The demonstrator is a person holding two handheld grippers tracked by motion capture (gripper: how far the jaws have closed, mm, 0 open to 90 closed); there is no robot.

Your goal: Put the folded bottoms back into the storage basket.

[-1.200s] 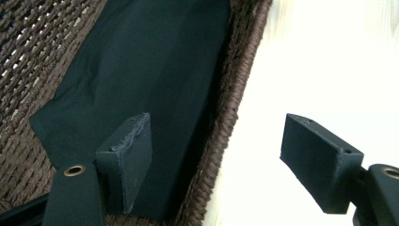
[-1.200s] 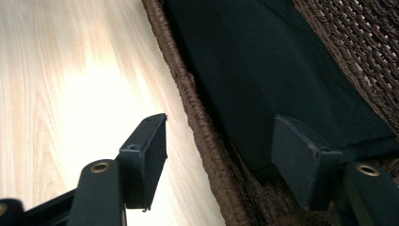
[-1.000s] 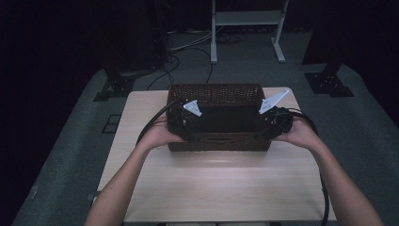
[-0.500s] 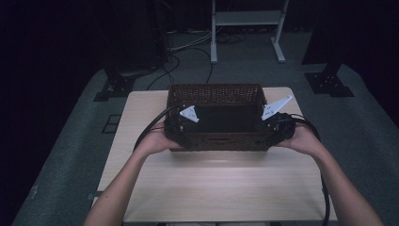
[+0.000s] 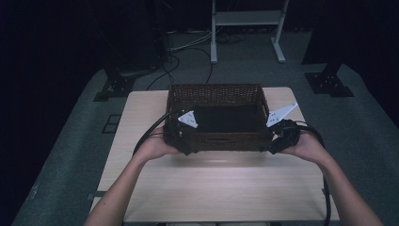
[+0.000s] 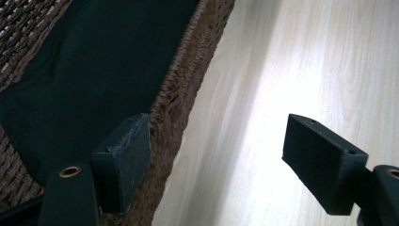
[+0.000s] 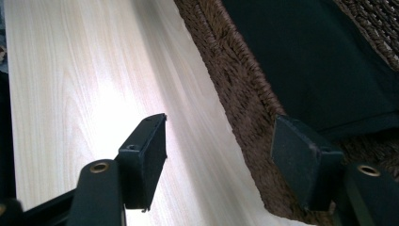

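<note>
A brown wicker basket (image 5: 214, 92) with a dark cloth lining (image 5: 228, 117) stands on the light wooden table (image 5: 211, 183). My left gripper (image 5: 181, 134) is at the basket's near left corner and my right gripper (image 5: 277, 136) at its near right corner. In the left gripper view the gripper (image 6: 216, 155) is open, astride the basket wall (image 6: 183, 94), with one jaw inside against the weave and the other out over the table. The right gripper view shows the same: the gripper (image 7: 221, 155) is open, with the wall (image 7: 235, 80) between its jaws.
Bare tabletop (image 5: 141, 113) lies on both sides of the basket and in front of it. Beyond the table are a grey floor, cables (image 5: 188, 47), a white frame stand (image 5: 244, 21) and two black stand feet (image 5: 329, 84).
Both grippers have drawn back a little toward the person, down to the basket's near corners. The basket itself stays where it was.
</note>
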